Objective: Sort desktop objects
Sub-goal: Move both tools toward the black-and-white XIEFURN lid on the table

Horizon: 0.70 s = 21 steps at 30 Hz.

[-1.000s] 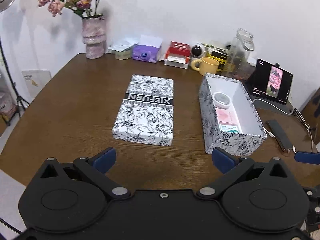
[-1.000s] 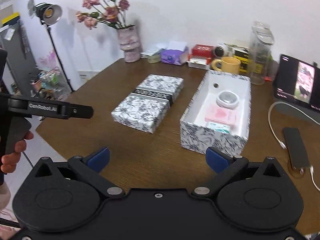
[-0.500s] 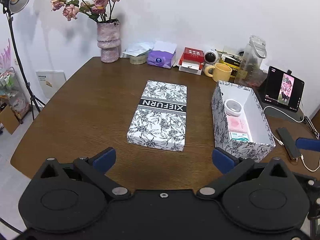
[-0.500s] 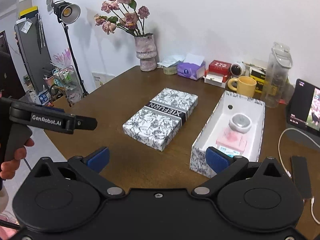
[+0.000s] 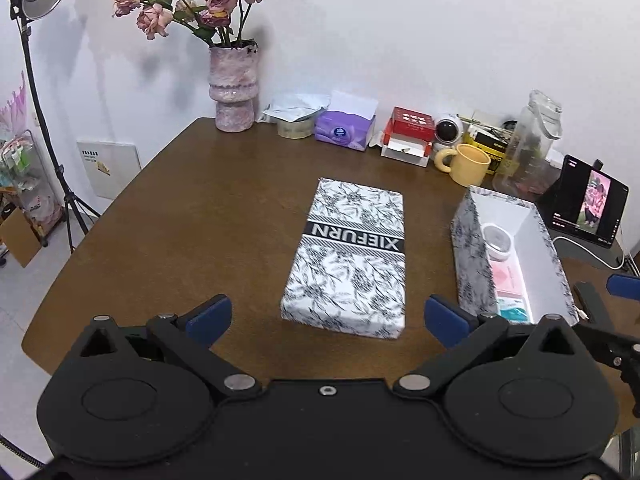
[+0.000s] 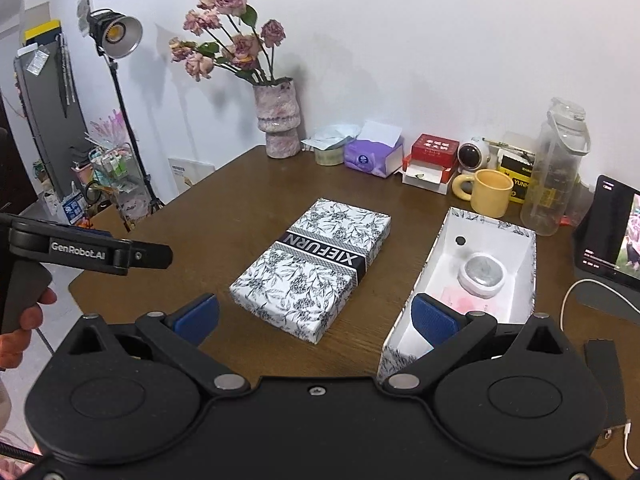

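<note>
**Two open claws wait over the table**

The left gripper (image 5: 328, 314) is at the near edge of the brown table (image 5: 192, 216). Its blue fingers (image 5: 208, 318) are spread wide and hold nothing. The right gripper (image 6: 316, 316) is also at the near edge, wide open and holding nothing. In the right wrist view a hand (image 6: 20, 328) holds the left tool by its grip, off to the near left.

Just past the claws lies the box lid (image 5: 352, 260). It is white with black flowers and a dark band that says XIEFURN. It lies flat in the middle of the table.

To the right of the lid, a little apart, stands the open box (image 6: 436, 248) with the same flower print. Inside it are a round white tin (image 6: 482, 274) at the far part, a pink packet (image 5: 508, 276) in the middle and a green packet (image 5: 514, 308) at the near end.

A black phone (image 6: 604, 376) lies on the near right with a white cable. A tablet (image 5: 586, 202) stands farther right.

Along the far edge, by the wall, are a pink vase (image 5: 234, 88) of roses, a purple tissue box (image 5: 344, 130), a red box (image 5: 410, 128), a yellow mug (image 5: 468, 164) and a clear jug (image 5: 532, 144).
</note>
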Motion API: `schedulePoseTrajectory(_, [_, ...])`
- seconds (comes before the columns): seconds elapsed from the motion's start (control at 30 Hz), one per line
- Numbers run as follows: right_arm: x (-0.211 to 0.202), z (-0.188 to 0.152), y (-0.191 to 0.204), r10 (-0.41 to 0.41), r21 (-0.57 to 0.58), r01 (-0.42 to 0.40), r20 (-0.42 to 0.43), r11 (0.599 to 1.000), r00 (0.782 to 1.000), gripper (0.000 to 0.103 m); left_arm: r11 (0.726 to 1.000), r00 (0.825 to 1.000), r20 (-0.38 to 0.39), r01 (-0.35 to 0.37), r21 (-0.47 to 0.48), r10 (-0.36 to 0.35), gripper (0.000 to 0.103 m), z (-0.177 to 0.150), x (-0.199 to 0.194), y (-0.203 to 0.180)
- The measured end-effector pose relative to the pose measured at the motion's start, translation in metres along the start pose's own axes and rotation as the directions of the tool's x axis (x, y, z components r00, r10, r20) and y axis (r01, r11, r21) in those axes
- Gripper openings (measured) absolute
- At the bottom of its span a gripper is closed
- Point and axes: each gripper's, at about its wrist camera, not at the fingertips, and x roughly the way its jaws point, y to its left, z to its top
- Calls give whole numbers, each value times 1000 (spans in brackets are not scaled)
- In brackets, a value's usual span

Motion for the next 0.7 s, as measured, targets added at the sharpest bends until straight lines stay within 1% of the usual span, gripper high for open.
schedulePoseTrajectory(0.2, [32,26,-9,-18,7,18,-19,1000,1000,103,1000,1000,-7,14,16,-14,103,27,23,15])
schedulePoseTrajectory(0.37, [62,51,-17,-30,11,31,-41,999,999,103,999,1000,-4,-1,46,1,103,54,46,23])
schedulePoseTrajectory(0.47, [81,64,-24,-34,3,34,-63,999,997,103,998,1000,-15,2,63,-1,103,66,63,26])
schedulePoseTrajectory(0.7, [123,81,-34,-41,0,42,-124,999,991,103,993,999,-48,-7,121,13,103,84,101,29])
